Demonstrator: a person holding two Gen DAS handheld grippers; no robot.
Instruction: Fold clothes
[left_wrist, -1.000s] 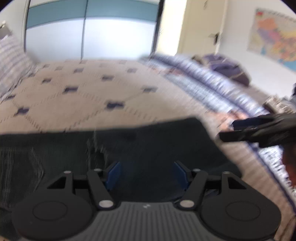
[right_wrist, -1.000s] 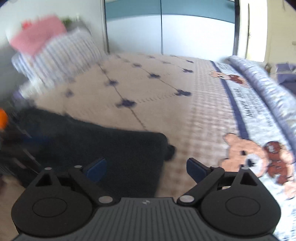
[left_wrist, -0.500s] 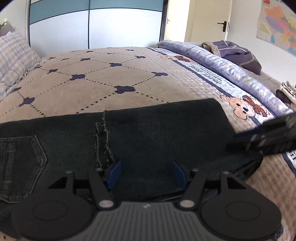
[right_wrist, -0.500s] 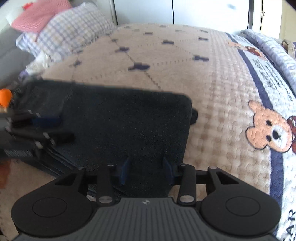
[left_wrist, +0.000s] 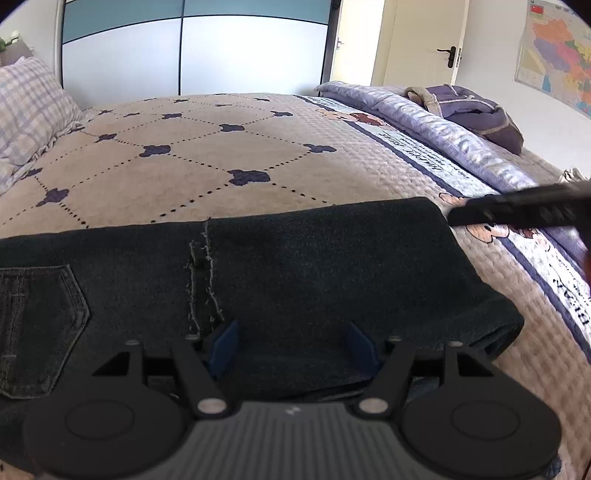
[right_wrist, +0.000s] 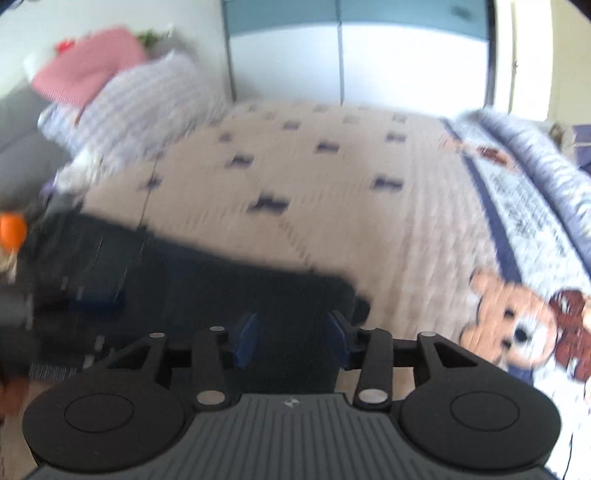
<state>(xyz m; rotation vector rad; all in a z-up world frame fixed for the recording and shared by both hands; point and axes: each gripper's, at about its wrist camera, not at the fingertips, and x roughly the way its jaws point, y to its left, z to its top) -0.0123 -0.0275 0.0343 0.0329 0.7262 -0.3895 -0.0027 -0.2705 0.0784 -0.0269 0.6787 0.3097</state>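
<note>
Jeans (left_wrist: 295, 266) lie folded across the bed (left_wrist: 221, 166) for another fold; my left claw (left_wrist: 291, 345) and right claw (right_wrist: 291, 338) are both opening over the denim's near edge, pads gripping nothing

A beige quilted bed (left_wrist: 207, 173) stretched beyond the jaws. A checked pillow (left_wrist: 26, 110) lay far ahead to their left, a purple bag (left_wrist: 476, 110) ahead to their right, and a wall map (left_wrist: 557, 66) hung beyond it.
</note>
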